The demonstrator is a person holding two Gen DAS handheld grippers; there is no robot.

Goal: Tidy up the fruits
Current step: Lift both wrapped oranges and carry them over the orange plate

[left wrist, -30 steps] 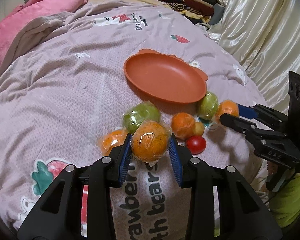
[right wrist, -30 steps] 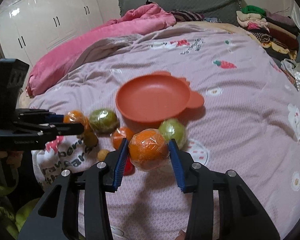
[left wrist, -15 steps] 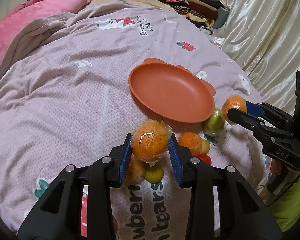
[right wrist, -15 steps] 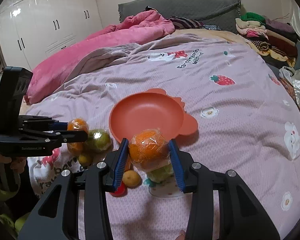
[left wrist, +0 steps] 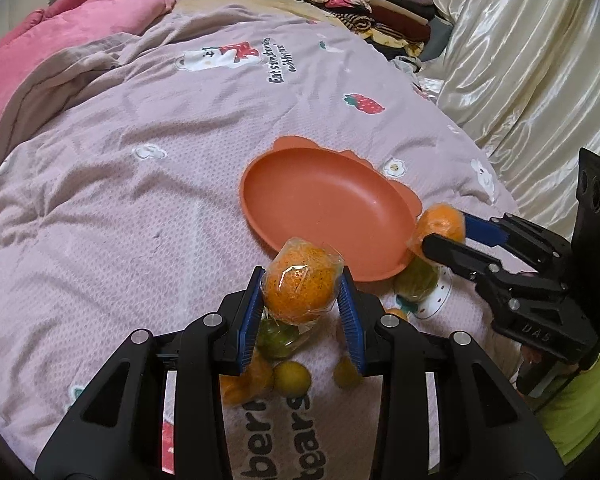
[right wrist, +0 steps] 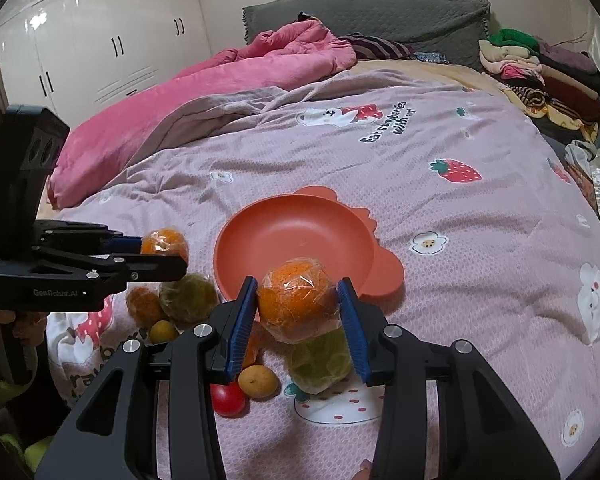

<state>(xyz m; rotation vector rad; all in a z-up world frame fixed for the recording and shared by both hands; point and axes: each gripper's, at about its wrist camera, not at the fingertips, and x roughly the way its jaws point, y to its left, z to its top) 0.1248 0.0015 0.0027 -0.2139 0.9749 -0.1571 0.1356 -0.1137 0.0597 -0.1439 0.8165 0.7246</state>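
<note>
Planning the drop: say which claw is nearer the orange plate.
Right, likely. The right claw, holding a wrapped orange, hovers by the plate's near rim; the left claw, also holding one, hangs clear of its side.

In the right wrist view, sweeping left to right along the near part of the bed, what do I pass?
Left tongs with a wrapped orange → small yellow fruit → red tomato → wrapped orange in the right tongs → bear print on the blanket.

Right hand-held gripper (right wrist: 299, 306) clamps a wrapped orange (right wrist: 296, 300) before the orange plate (right wrist: 288, 240)
</note>
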